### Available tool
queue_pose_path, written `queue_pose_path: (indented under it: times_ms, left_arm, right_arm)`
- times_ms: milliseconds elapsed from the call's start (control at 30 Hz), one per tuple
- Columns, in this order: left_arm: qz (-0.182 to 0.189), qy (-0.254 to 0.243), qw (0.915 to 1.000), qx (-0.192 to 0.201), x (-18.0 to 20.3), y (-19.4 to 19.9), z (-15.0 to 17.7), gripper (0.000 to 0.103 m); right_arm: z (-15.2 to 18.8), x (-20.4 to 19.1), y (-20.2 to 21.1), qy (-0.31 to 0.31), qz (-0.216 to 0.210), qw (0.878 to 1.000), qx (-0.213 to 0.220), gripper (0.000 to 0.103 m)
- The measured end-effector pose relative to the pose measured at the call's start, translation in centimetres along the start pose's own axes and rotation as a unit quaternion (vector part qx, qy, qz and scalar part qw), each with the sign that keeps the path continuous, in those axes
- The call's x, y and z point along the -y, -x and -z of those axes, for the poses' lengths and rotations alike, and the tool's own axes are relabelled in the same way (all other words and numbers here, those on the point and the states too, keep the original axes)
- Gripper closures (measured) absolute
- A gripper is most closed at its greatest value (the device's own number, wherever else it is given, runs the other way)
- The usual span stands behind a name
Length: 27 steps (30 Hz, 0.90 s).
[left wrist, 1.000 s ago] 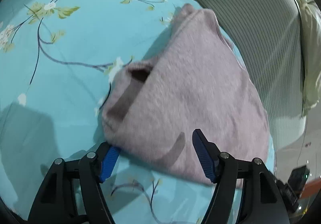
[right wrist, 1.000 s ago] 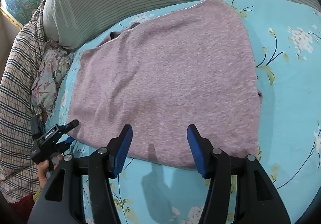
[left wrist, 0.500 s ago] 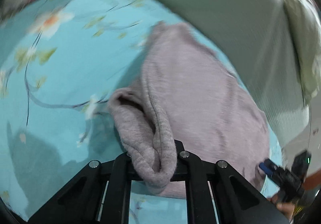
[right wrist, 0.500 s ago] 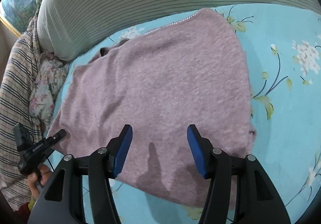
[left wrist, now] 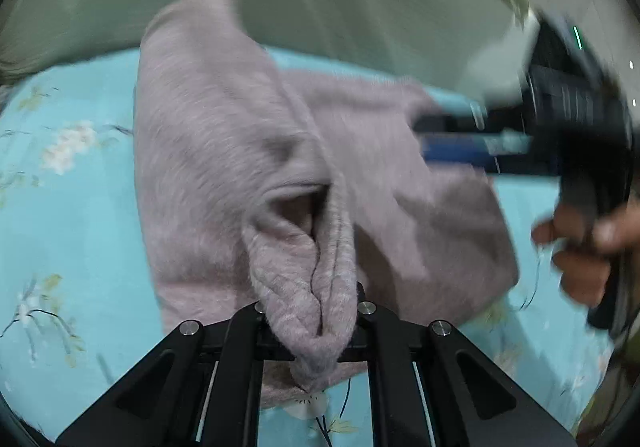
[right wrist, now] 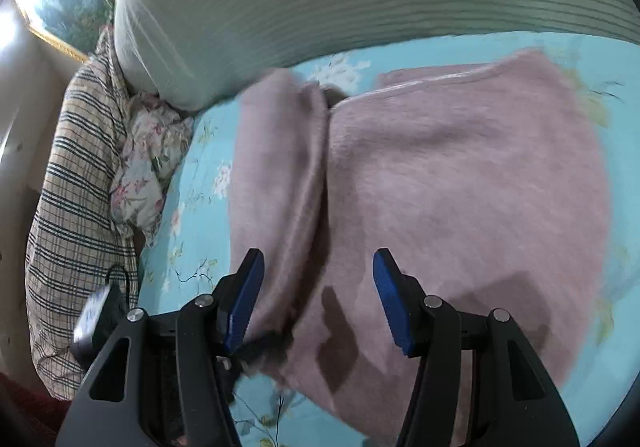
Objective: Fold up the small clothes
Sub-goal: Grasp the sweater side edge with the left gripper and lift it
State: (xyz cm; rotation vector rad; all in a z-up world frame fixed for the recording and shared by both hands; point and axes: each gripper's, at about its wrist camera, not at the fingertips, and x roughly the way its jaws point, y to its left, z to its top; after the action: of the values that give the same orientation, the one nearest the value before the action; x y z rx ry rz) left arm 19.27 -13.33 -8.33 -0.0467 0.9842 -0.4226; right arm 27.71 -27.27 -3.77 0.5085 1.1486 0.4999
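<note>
Fold underway: left gripper (left wrist: 310,321) pinches mauve sweater (left wrist: 224,151) hem, lifted; right gripper (right wrist: 318,301) spread, empty, above it. Next: carry the edge across, lay flat.

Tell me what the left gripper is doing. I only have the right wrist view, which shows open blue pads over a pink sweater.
Observer: The left gripper is shut on a bunched edge of the sweater.
Operator: Say whether that edge is lifted.
Observer: Yes. It is held up off the blue floral sheet, with a ridge of cloth running away from the jaws.
Operator: Report how my right gripper looks from that side.
Observer: The right gripper reaches in from the right above the sweater's far side. A hand grips its handle.
</note>
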Motion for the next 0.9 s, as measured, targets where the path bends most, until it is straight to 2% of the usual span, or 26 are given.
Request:
queue_pose_path:
  times_ms: [133,233,300,333,367,400,467,567,633,700,767,833,900]
  left_arm:
    - [-0.001,-0.003,1.0,-0.006,0.0,-0.5,0.2,0.095]
    - [-0.002,-0.002,1.0,-0.006,0.3,-0.7,-0.2,0.095]
    - [-0.008,-0.01,0.9999,-0.007,0.5,-0.7,0.0,0.095]
    - [-0.011,-0.015,0.9998,-0.007,0.7,-0.7,0.0,0.095]
    - [-0.014,-0.019,0.9997,-0.007,0.9,-0.8,-0.1,0.095]
    - [-0.017,-0.021,0.9996,-0.007,1.1,-0.8,-0.2,0.095]
    - [-0.021,-0.025,0.9995,-0.006,1.3,-0.6,-0.3,0.095]
    - [-0.02,-0.033,0.9993,0.003,2.9,0.4,-1.0,0.095]
    - [-0.004,-0.04,0.9991,0.012,3.8,1.7,-1.5,0.095]
    - [0.022,-0.046,0.9984,0.022,4.9,2.8,-2.1,0.095]
    - [0.047,-0.054,0.997,0.029,6.3,3.1,-2.6,0.094]
    - [0.08,-0.069,0.994,0.028,8.7,2.8,-3.1,0.094]
    - [0.093,-0.086,0.9918,0.023,10.6,1.9,-3.2,0.094]
  right_arm:
    - [-2.0,-1.1,-3.6,0.003,-0.017,1.0,-0.019,0.045]
    - [-3.2,-2.6,-5.4,0.007,-0.036,0.999,-0.018,0.045]
    - [-3.9,-3.6,-6.4,0.013,-0.028,0.999,-0.016,0.047]
    - [-4.4,-4.2,-7.2,0.018,-0.02,0.999,-0.018,0.052]
    - [-4.7,-4.7,-7.6,0.021,-0.013,0.999,-0.022,0.071]
    - [-4.9,-4.9,-7.6,0.025,-0.016,0.999,-0.021,0.083]
    - [-4.8,-5.8,-6.2,0.036,-0.021,0.999,0.001,0.088]
    - [-4.5,-5.9,-2.3,0.038,-0.033,0.998,0.042,0.09]
    - [-4.3,-5.1,0.8,0.034,-0.04,0.996,0.069,0.09]
    - [-3.4,-3.4,4.4,0.026,-0.04,0.994,0.099,0.09]
    - [-2.5,-1.4,6.9,0.017,-0.014,0.993,0.117,0.09]
    - [-1.6,0.8,8.2,0.002,0.007,0.993,0.119,0.09]
    - [-0.5,4.2,9.0,-0.034,0.02,0.992,0.118,0.09]
